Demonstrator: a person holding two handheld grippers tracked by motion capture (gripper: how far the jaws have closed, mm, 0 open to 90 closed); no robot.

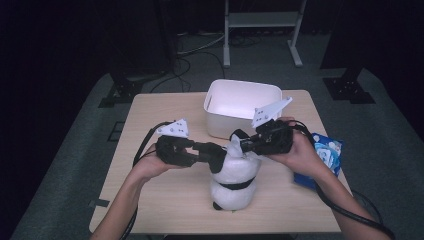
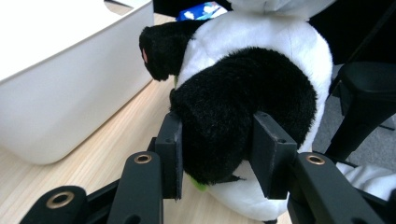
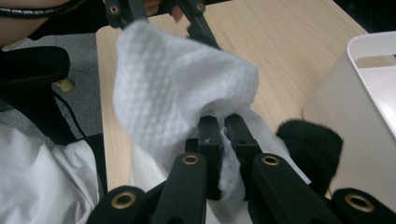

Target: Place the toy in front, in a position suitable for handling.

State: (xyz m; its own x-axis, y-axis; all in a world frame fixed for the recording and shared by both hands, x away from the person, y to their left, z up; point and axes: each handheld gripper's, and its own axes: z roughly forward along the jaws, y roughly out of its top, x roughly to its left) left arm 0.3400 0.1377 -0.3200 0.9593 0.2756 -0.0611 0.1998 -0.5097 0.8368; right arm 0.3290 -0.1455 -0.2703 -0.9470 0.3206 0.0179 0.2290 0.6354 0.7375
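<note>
One wooden table [image 1: 165, 200] fills the middle of the frame. On it: one white bin [image 1: 242, 107] at upper centre, one plush panda [image 1: 232, 180] at lower centre, one white wipe [image 3: 177, 98], and one blue packet [image 1: 325, 155] at the right edge. Two black grippers, one left gripper [image 1: 220, 159] and one right gripper [image 1: 239, 145], are held by two hands.

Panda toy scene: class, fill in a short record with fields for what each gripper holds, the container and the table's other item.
Left gripper: shut on the panda toy, clamping a black limb
Right gripper: shut on a white wipe, at the toy's head
White bin: open-topped, behind the toy
Blue packet: at the table's right edge, partly under the right forearm
</note>
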